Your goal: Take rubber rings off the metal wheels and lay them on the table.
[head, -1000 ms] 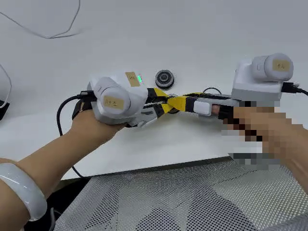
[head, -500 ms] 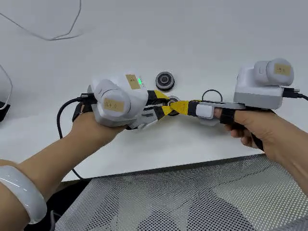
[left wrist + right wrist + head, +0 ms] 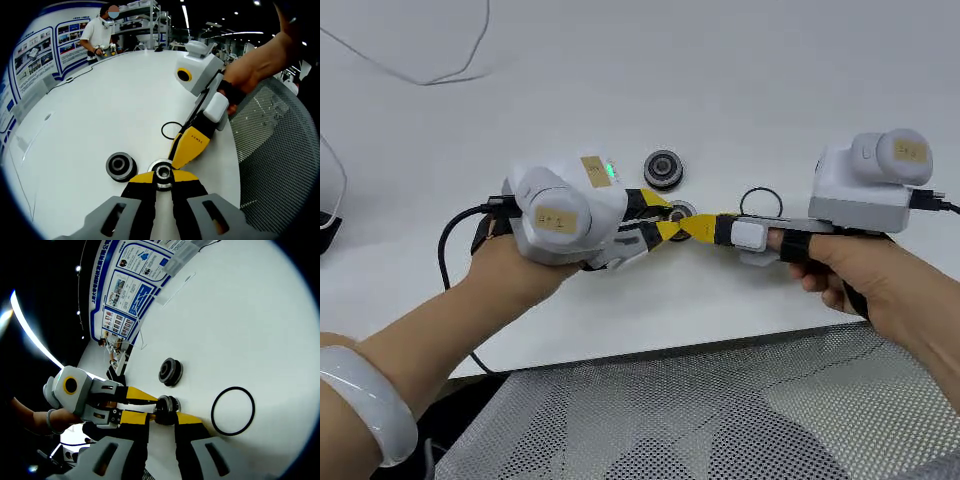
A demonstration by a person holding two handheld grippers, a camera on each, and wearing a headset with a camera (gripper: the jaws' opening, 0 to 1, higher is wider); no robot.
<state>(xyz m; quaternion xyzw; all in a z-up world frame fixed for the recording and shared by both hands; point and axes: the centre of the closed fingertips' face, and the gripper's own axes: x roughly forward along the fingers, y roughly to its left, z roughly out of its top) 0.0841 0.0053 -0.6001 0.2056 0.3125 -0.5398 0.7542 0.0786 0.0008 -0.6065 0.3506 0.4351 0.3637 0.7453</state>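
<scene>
A small metal wheel (image 3: 679,211) with a black rubber ring on it is held just above the white table. My left gripper (image 3: 664,214) comes in from the left and is shut on the wheel (image 3: 163,172). From the right, my right gripper (image 3: 689,227) meets it tip to tip. In the right gripper view its jaws (image 3: 162,419) close on the rim of the wheel (image 3: 166,410), on the rubber ring. A second wheel (image 3: 663,167) with its ring on lies behind them. One loose rubber ring (image 3: 761,201) lies flat on the table.
The white table (image 3: 740,80) stretches far back and to both sides. A thin cable (image 3: 430,72) runs across its far left. The table's front edge (image 3: 650,345) is close below the grippers, with a mesh chair seat (image 3: 700,420) under it.
My right gripper has drawn slightly to the right and down, still tip to tip with the left. The left gripper, the held wheel, the second wheel and the loose ring stay put.
</scene>
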